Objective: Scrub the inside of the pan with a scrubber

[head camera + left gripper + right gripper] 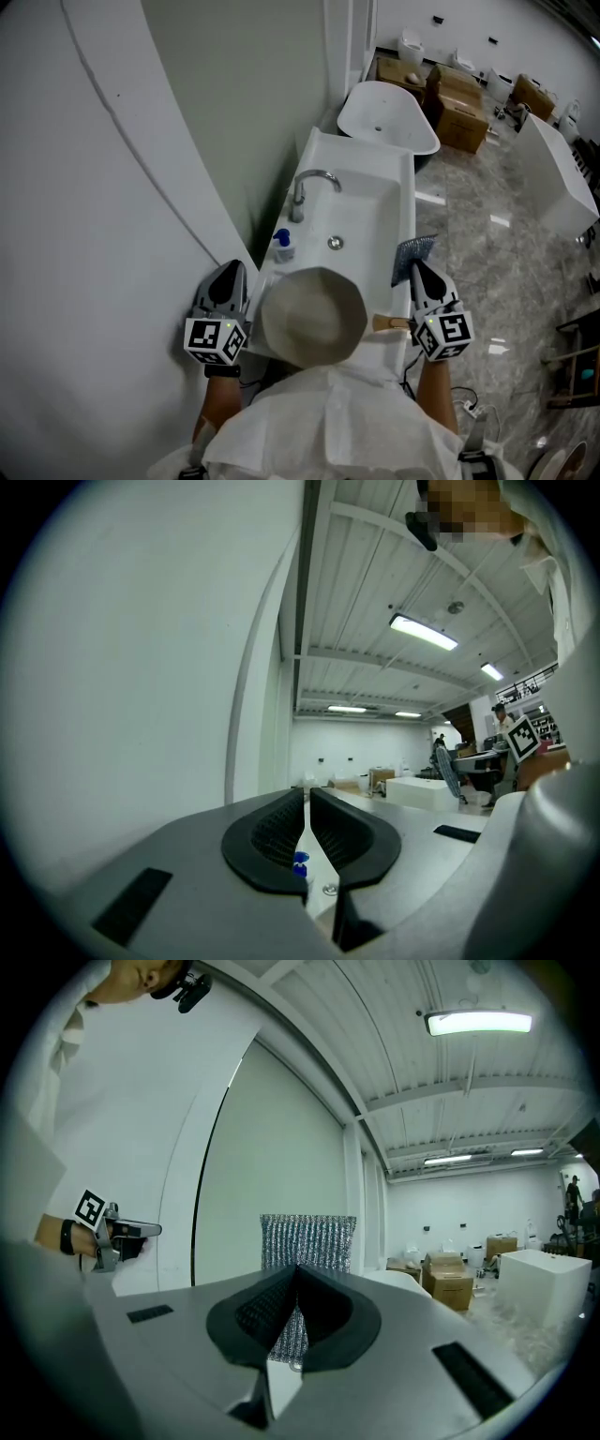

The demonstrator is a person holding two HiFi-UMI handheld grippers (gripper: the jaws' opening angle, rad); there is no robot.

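My right gripper [418, 269] is shut on a silvery mesh scrubber [412, 250] and holds it above the right rim of the white sink [405, 211]. In the right gripper view the scrubber [307, 1239] stands upright, pinched between the black pads. My left gripper [228, 274] hangs by the wall left of the sink, shut with nothing in it; in its own view the jaws [307, 795] meet. A wooden handle [387, 323] pokes out from under the person's hat. The pan itself is hidden by the hat.
A chrome faucet [305, 187] and a blue-capped bottle [282, 246] stand on the sink's left side. A white bathtub [386, 114] lies beyond the sink, with cardboard boxes [459, 105] behind it. A white block [555, 176] stands on the marble floor to the right.
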